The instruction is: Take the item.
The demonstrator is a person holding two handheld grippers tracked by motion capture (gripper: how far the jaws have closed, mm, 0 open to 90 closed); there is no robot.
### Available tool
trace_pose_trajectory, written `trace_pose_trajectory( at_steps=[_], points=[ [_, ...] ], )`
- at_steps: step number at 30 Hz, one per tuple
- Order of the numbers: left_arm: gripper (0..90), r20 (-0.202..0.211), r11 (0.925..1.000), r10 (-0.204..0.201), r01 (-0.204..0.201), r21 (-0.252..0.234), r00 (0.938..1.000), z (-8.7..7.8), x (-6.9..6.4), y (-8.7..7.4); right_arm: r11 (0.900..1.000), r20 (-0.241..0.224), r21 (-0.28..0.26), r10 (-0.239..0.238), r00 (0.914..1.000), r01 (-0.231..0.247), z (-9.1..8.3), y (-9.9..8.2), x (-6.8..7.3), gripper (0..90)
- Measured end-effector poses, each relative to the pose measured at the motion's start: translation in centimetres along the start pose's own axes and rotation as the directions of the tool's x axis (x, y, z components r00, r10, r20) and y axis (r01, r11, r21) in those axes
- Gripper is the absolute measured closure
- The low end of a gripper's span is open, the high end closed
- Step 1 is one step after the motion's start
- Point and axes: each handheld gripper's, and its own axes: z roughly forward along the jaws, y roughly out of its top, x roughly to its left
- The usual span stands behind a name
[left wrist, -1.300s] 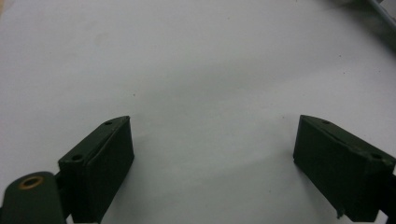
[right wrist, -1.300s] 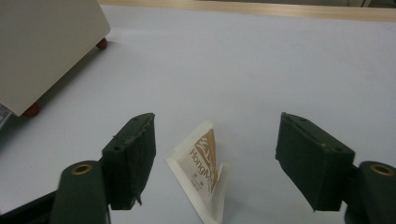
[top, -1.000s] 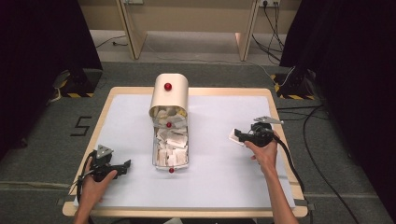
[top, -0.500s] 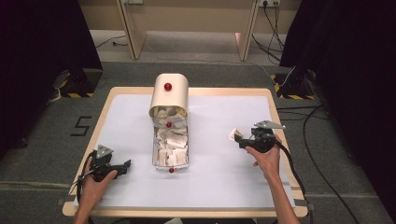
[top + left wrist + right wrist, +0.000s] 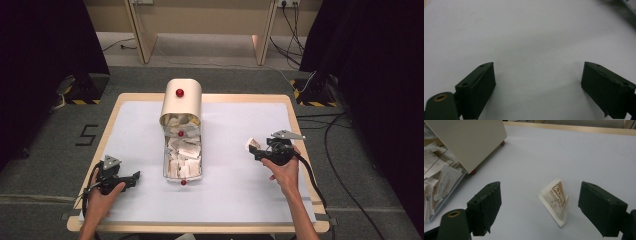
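Now the right gripper (image 5: pixel 256 151) has drifted farther from the clear tray of paper packets (image 5: pixel 182 156), jaws wide around the white-and-brown sachet (image 5: pixel 555 200) lying free on the counter (image 5: pixel 235 190), seemingly just released; the left gripper (image 5: pixel 131 179) idles, wide open.

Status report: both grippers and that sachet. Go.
Left hand-held gripper open over bare table. Right hand-held gripper open, small white-and-brown paper sachet lying between its jaws, untouched. Nothing in the way.
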Motion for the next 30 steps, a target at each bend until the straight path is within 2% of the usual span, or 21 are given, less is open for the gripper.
trace_pose_trajectory(
  at_steps=[17,21,30],
  points=[
    [11.3,0.000,1.0000,0.000,0.000,0.001,1.0000,0.0,0.0,0.0,0.9998,-0.024,0.007,-0.018,0.9995,0.018,-0.2,-0.5,1.0,19.3],
    [11.3,-0.001,1.0000,0.000,0.000,0.001,1.0000,0.0,0.0,0.0,0.9990,-0.036,0.008,-0.044,0.9984,0.045,-0.6,-0.6,1.8,19.1],
    [11.3,-0.001,1.0000,0.000,0.000,0.000,1.0000,0.0,0.0,0.0,0.9975,-0.052,0.017,-0.067,0.9964,0.068,-0.9,-1.2,2.8,19.3]
  ],
)
